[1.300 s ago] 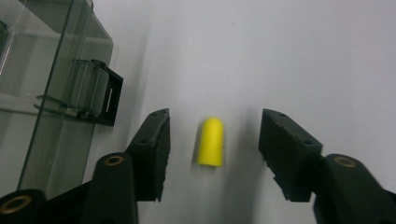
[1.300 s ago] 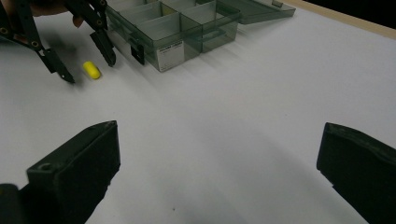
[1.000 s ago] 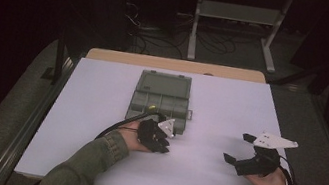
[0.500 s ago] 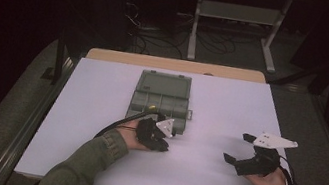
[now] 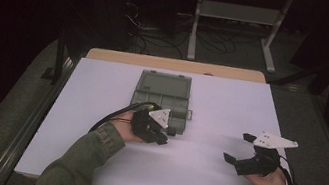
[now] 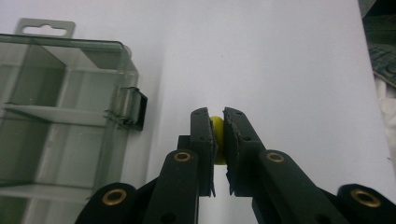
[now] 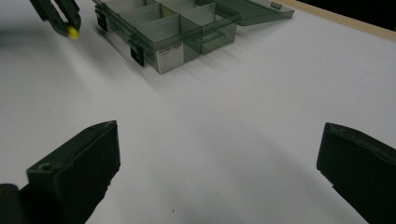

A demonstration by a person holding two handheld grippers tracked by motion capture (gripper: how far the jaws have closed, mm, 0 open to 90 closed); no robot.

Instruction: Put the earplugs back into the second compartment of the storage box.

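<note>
White table (image 5: pixel 102 87), dim surroundings. Clear compartment box (image 5: pixel 161 97) sits at the centre of the table toward the far edge, lid (image 7: pixel 254 11) swung fully open and lying flat behind it; dividers and latches (image 6: pixel 135 108) visible, compartments look empty from the left gripper view. Left gripper (image 5: pixel 161 133) is at the near right corner of the box, just beside it; jaws nearly closed, pinching a small yellow piece (image 6: pixel 216 135) between the pads. Piece is round-edged; exact kind cannot be told. In the left gripper view the jaws sit over bare table, to the right of the box's latch side, not over any compartment. The right gripper view shows the same left gripper (image 7: pixel 65 21) at upper left with the yellow piece (image 7: pixel 72 31) at its tip, close to the table surface; whether touching cannot be told. Right gripper (image 5: pixel 240 148) is well apart, on the right side of the table near the front edge, jaws spread wide, nothing between them, bare table beneath. Cable (image 5: pixel 108 116) loops from the left gripper back along the sleeve (image 5: pixel 85 160). Metal rack (image 5: pixel 235 18) and cords on the floor beyond the table.
</note>
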